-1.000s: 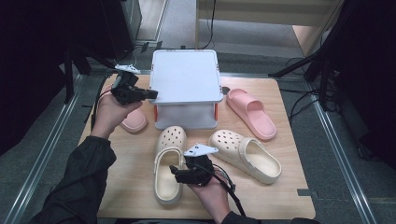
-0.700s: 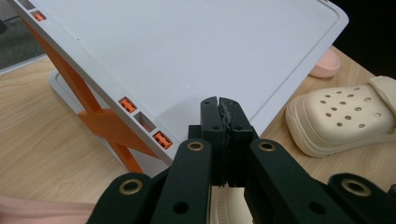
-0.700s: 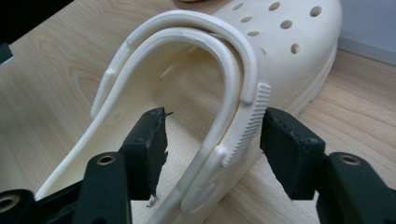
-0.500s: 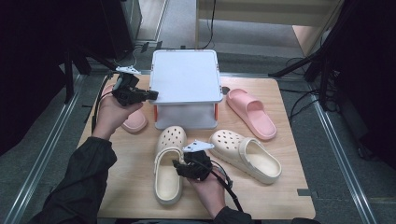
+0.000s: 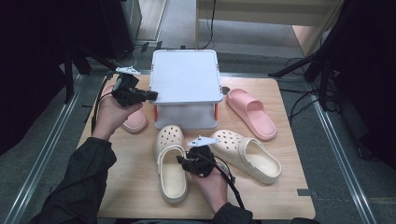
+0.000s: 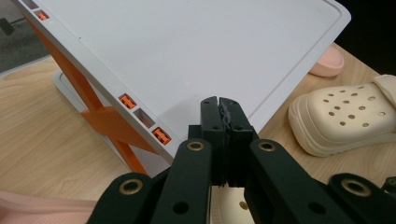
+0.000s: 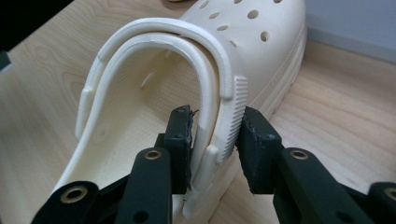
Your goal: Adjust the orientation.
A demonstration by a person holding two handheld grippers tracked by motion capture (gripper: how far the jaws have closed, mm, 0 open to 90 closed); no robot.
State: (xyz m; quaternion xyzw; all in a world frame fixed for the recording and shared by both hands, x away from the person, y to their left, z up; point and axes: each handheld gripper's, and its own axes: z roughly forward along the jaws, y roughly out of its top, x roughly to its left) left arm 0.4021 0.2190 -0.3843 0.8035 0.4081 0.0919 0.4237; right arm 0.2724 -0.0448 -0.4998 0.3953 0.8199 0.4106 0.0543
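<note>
Nearest the person: right gripper (image 5: pixel 183 161), held low over the near cream clog (image 5: pixel 171 163). Its jaws have just been closing, and they straddle the clog's side wall and folded strap; one pad sits inside against the strap, the other at the ribbed outer edge (image 7: pixel 231 119). Whether both pads already press cannot be told for certain; contact looks close to made.

Risk: the grip takes wall and loose strap together, near the rim. In my judgement the strap could slide or pivot under load, letting the clog tilt or drop; soft foam may also squash and slip out.

Beside it to the right: second cream clog (image 5: pixel 245 154), lying angled, apart from the right gripper.

Mid-table: white folding stand (image 5: pixel 187 77) with orange struts, its flat top bare.

Left of the stand: left gripper (image 5: pixel 152 94), jaws pressed together with nothing between them, tip at the stand's left edge. A pink slipper (image 5: pixel 133 122) lies beneath that hand.

Farther right: second pink slipper (image 5: pixel 252 112), well apart from both grippers.
</note>
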